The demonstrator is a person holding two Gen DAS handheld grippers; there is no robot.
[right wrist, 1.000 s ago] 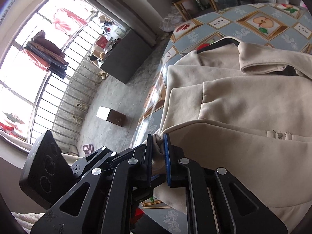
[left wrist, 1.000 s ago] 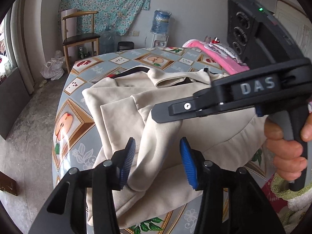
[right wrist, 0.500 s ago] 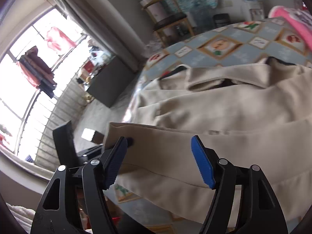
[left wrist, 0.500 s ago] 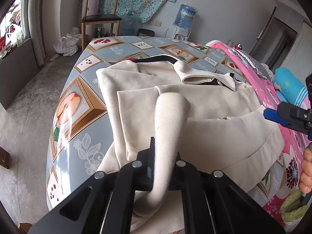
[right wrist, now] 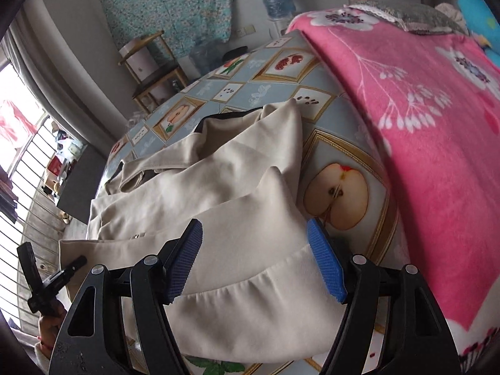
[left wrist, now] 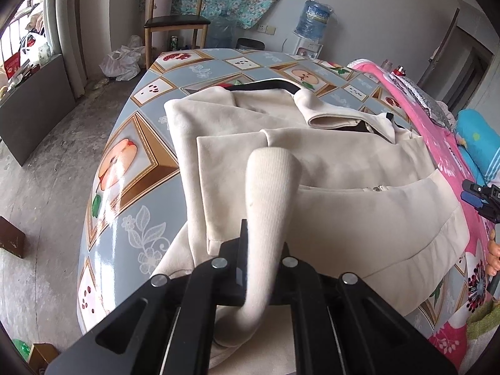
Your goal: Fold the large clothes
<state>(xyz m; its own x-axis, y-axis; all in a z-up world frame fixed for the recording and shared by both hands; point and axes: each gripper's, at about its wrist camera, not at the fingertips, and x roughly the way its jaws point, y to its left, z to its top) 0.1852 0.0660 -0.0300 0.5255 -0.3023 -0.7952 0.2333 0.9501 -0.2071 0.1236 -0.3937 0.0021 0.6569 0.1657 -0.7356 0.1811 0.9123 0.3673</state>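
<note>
Right gripper (right wrist: 254, 259) swung aside, now spread | left gripper (left wrist: 261, 250) clamps jacket (left wrist: 343, 187) cuff | fruit-print table (left wrist: 131, 162) | concrete floor (left wrist: 40, 168)

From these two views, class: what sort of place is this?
Probably a lived-in home room: a table with fruit-print oilcloth, a wooden chair, a water dispenser and a pink blanket.

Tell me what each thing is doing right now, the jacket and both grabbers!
Jacket: spread flat on the table, partly folded.
Ribbed cuff: lifted off the jacket, pinched.
Left gripper: shut on the ribbed cuff.
Right gripper: open above the jacket hem, holding nothing.
Tablecloth: smooth on the table, under the jacket.
Pink blanket: lying over one side.
</note>
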